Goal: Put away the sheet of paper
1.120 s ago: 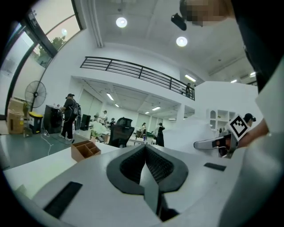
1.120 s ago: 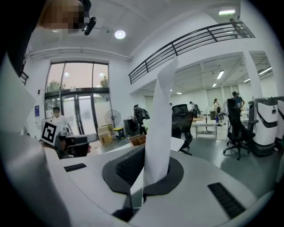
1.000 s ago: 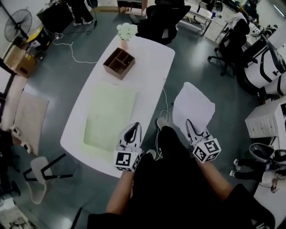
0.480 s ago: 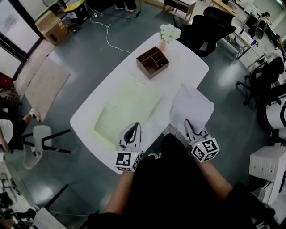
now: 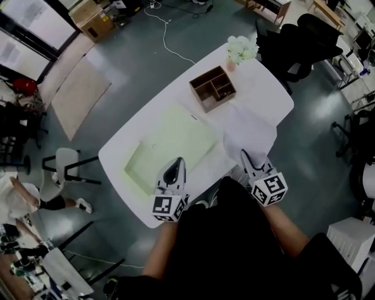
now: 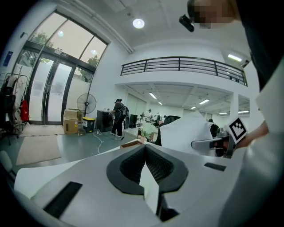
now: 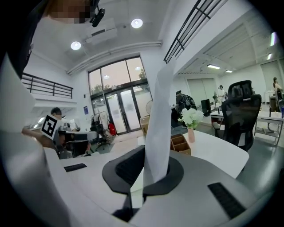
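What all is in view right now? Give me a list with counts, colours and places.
table: one, white, centre of the floor
mat: one, pale green, flat on the table's near half
organizer: one, brown wood with compartments, on the table's far half
flowers: one bunch, white, in a pink vase at the table's far end
sheet of paper: one, white, clamped in the right gripper
side chair: one, white, left of the table
office chair: one, black, beyond the table's far end
cardboard box: one, tan, far left
left gripper: jaws together, empty, over the mat
right gripper: jaws shut on the sheet
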